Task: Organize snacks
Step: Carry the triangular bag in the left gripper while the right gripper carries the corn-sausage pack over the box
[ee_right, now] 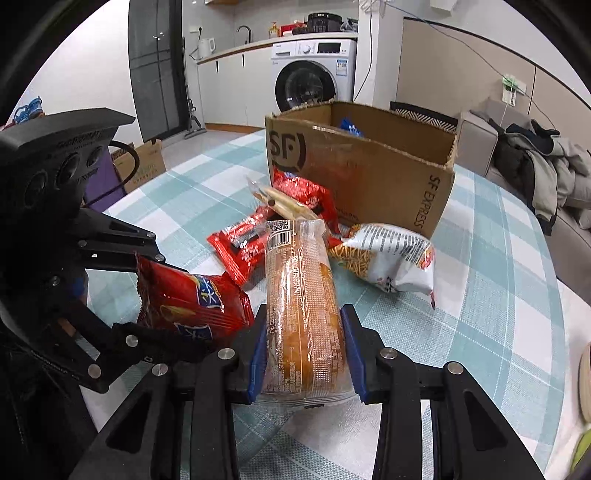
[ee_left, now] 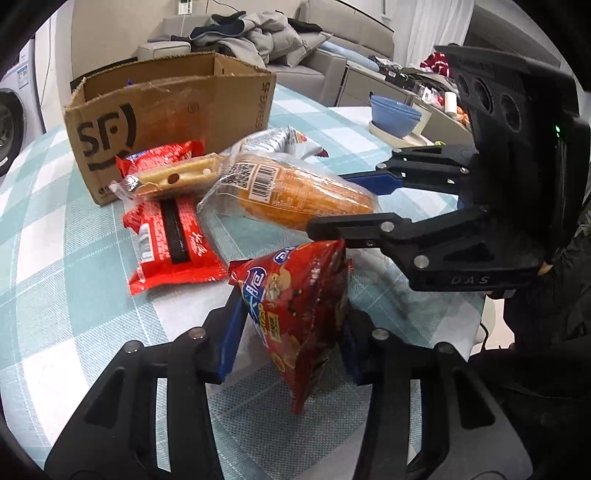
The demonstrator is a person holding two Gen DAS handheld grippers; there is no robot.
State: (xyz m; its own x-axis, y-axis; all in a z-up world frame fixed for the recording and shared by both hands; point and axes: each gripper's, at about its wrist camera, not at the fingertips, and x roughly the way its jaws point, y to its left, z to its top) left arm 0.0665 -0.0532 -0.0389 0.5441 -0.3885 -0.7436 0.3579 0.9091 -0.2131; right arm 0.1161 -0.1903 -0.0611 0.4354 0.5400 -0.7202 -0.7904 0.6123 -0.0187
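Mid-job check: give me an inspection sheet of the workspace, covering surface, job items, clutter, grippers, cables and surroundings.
Surface: checked tablecloth, teal and white, on the table.
Job's things: cardboard box open on top, something blue inside; red chip bag; wrapped bread loaf; white snack bag; red wafer packs; cream-coloured snack in clear wrap lying on them.
Clutter: blue bowls on a tray at the table's far edge.
Grippers: left gripper shut on the red chip bag; right gripper shut on the wrapped bread loaf.
Cables: thin wire running along the wall.
Surroundings: washing machine, sofa piled with clothes, kitchen counter.
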